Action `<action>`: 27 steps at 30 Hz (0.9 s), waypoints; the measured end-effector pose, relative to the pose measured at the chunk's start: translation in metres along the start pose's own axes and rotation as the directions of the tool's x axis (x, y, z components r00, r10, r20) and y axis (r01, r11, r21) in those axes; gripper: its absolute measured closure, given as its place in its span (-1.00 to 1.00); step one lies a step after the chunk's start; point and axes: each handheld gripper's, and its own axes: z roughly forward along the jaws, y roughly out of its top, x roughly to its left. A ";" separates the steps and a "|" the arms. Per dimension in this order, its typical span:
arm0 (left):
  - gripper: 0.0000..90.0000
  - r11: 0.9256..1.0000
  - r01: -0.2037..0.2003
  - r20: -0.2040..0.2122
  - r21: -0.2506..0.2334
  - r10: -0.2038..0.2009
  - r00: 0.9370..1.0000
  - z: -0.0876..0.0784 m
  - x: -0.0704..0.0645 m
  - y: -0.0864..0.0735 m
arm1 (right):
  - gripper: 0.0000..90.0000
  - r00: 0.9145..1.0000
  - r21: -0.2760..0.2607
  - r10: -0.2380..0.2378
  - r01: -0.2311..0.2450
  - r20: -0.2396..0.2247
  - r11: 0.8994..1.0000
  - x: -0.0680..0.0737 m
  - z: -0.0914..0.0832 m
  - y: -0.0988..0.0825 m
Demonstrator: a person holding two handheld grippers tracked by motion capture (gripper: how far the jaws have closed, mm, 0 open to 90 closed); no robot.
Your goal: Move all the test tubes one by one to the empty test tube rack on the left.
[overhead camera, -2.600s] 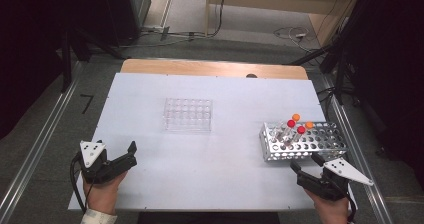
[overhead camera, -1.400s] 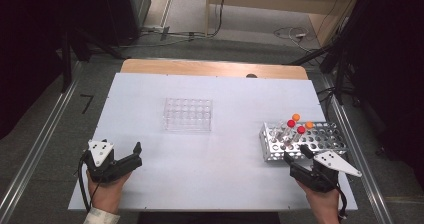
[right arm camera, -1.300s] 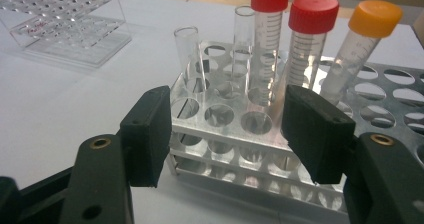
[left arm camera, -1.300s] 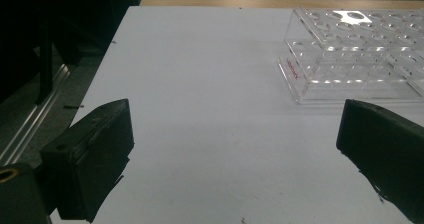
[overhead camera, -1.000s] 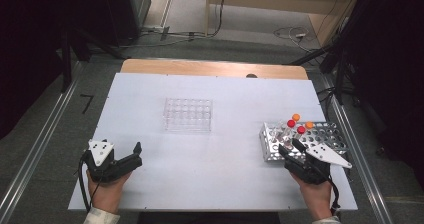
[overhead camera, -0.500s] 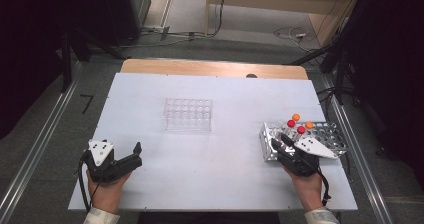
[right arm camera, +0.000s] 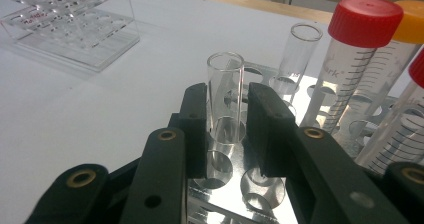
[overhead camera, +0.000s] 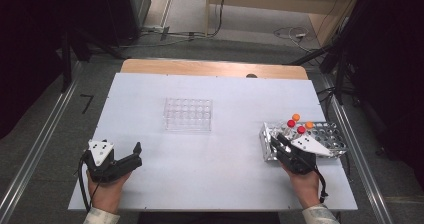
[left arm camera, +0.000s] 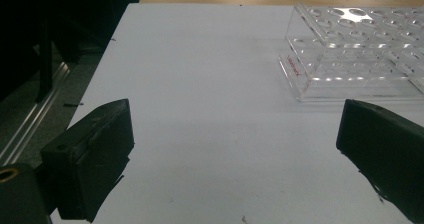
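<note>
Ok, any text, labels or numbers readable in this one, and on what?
Clear acrylic rack: small red print on its end wall, too blurred to read.
Red-capped plastic tube: black graduation lines and a word ending in "ark", the rest unreadable.
Uncapped glass tube between the right gripper jaws: no markings.
Nothing else legible.

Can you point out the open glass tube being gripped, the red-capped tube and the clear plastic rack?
open glass tube (right arm camera: 225, 91): right gripper view, upper wall.
red-capped tube (right arm camera: 365, 21): right gripper view, its cap.
clear plastic rack (overhead camera: 188, 114): high view, top plate.
</note>
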 end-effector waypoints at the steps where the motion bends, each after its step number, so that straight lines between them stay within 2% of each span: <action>1: -0.92 1.000 -0.002 -0.001 -0.001 0.002 1.000 0.000 0.000 0.000 | 0.51 1.000 0.003 -0.001 0.001 0.000 1.000 0.000 0.001 0.000; 9: -0.92 1.000 0.003 0.003 -0.001 -0.003 1.000 0.000 0.000 0.000 | 0.61 1.000 0.009 -0.010 0.010 0.004 1.000 0.001 0.004 0.000; 15: -0.92 1.000 0.002 0.002 -0.003 -0.002 1.000 0.000 0.000 0.000 | 0.62 1.000 0.010 -0.005 0.005 0.008 1.000 0.001 0.003 0.000; 27: -0.91 1.000 0.006 0.007 0.001 -0.006 1.000 0.000 0.001 0.000 | 0.62 1.000 -0.052 0.006 -0.006 0.002 0.999 -0.002 -0.013 0.014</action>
